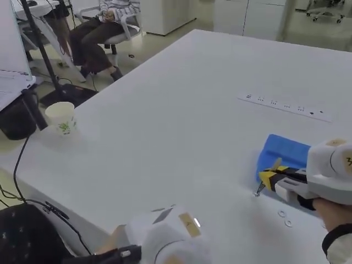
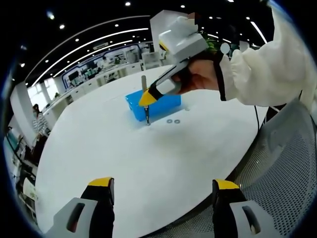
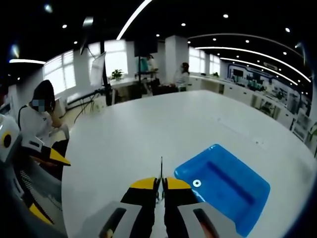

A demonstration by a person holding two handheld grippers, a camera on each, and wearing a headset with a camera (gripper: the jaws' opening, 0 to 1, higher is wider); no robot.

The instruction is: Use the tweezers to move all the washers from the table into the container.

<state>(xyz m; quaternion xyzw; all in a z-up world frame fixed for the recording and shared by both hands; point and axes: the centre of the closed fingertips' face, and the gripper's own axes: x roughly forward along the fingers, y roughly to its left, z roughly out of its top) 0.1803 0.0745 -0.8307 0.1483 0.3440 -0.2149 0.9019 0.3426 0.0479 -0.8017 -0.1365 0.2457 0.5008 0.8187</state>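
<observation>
My right gripper (image 1: 268,179) (image 3: 160,184) is shut on thin metal tweezers (image 3: 161,171) (image 2: 147,115), whose tips (image 1: 257,192) point down at the white table just beside the blue container (image 1: 283,154) (image 3: 223,187) (image 2: 159,106). One washer (image 3: 197,183) lies inside the container. Two more washers (image 1: 281,213) (image 2: 170,121) rest on the table near the person's right hand. Whether the tweezers hold a washer is too small to tell. My left gripper (image 2: 163,186) (image 1: 170,237) hovers open at the table's near edge, with nothing between its fingers.
A white power strip (image 1: 286,106) lies beyond the container. A paper cup (image 1: 60,118) stands at the table's far left edge. A mesh chair (image 2: 282,168) sits by the table. A seated person (image 1: 102,27) is past the table's far corner.
</observation>
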